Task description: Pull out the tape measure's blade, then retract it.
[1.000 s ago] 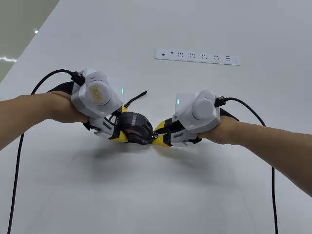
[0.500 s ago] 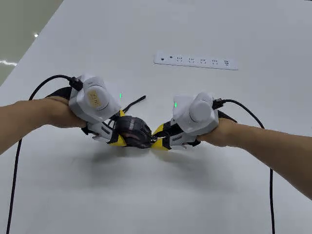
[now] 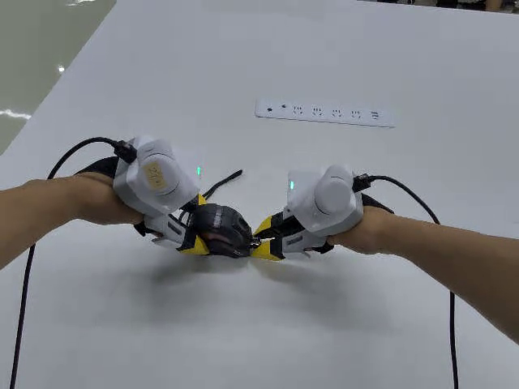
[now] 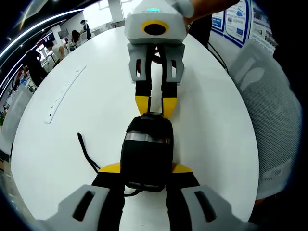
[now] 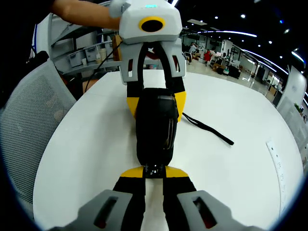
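White table [image 3: 365,49] bears power strip [image 3: 324,113], tape measure [image 3: 220,229]; mesh chair [image 5: 33,110] beside

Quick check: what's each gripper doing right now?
Left gripper: shut on the black, rounded tape measure case.
Right gripper: shut on the metal hook at the blade's tip.

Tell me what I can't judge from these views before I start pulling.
Blade length out: in the head view the right gripper covers the tape measure's mouth; in the right gripper view the hook is a small dark blur at its jaws.
Case markings: too dark to read in either gripper view; the left gripper covers the sides.
Cable: cut off by the head view's bottom edge.
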